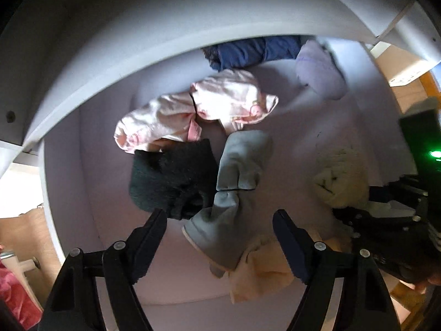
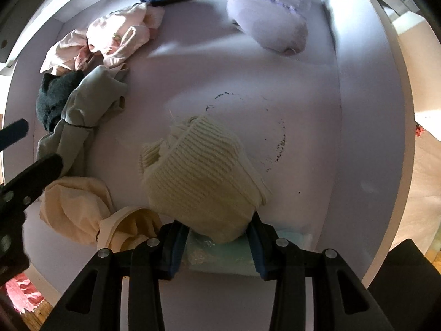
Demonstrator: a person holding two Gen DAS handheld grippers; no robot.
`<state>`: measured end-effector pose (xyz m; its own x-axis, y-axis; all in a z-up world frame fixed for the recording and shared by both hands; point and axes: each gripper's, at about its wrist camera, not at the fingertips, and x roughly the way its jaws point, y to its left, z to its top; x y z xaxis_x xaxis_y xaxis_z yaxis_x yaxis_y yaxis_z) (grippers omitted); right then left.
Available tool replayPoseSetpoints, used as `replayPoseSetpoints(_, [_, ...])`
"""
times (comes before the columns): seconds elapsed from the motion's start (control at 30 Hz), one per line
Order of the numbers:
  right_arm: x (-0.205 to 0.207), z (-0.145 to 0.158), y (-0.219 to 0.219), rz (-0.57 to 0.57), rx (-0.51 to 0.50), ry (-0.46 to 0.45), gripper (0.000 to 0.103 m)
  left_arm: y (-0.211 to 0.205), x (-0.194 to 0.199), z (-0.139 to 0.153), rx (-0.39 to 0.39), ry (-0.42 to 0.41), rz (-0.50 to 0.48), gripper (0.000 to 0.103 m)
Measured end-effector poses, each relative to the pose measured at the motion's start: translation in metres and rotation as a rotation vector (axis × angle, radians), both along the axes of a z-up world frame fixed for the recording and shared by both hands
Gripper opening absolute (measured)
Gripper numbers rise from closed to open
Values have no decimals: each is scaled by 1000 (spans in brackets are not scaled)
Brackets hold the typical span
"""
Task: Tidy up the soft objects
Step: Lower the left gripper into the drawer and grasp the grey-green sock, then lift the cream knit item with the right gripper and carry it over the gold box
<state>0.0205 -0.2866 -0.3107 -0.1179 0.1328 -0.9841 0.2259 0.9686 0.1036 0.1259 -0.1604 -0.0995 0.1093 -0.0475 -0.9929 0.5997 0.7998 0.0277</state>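
Right gripper (image 2: pixel 217 237) clamps one ribbed cream knit (image 2: pixel 204 182) between its pads. Left gripper (image 1: pixel 220 237), jaws apart, straddles one smooth grey garment (image 1: pixel 234 182). Beyond: one fuzzy dark bundle (image 1: pixel 171 179), one pink cloth (image 1: pixel 198 110).

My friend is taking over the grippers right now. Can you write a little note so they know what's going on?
Right gripper: shut on the cream ribbed knit bundle, over the white bin floor.
Left gripper: open, holding nothing, above the grey fabric bundle.
In the bin: pink garments, dark green knit, navy cloth, pale lilac bundle, peach cloth.
Done: cream bundle gripped.
Left: place it; sort the rest.
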Motion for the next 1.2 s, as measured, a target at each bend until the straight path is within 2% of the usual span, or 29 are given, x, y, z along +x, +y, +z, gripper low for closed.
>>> replayPoseSetpoints(0.1, [-4, -4, -4, -3, -4, 0, 41, -3, 2, -10, 15, 12, -10, 73])
replayPoseSetpoints(0.17, [-6, -4, -4, -4, -6, 0, 41, -4, 2, -16, 17, 31, -13, 64])
replayPoseSetpoints(0.33, [-5, -2, 2, 3, -12, 1, 41, -5, 4, -26, 0, 65, -3, 60])
replayPoseSetpoints(0.43, [-6, 0, 11, 10, -18, 1, 41, -3, 6, -30, 2, 77, -1, 49])
replayPoseSetpoints(0.57, [-10, -3, 13, 1, -18, -3, 41, -1, 8, -34, 0, 83, 13, 43])
replayPoseSetpoints(0.73, [-11, -5, 15, 8, -25, -1, 41, 10, 11, -38, 21, 90, 28, 39])
replayPoseSetpoints(1.2, [-7, 0, 25, 43, -52, -9, 38, 63, 19, -44, 100, 115, 166, 36])
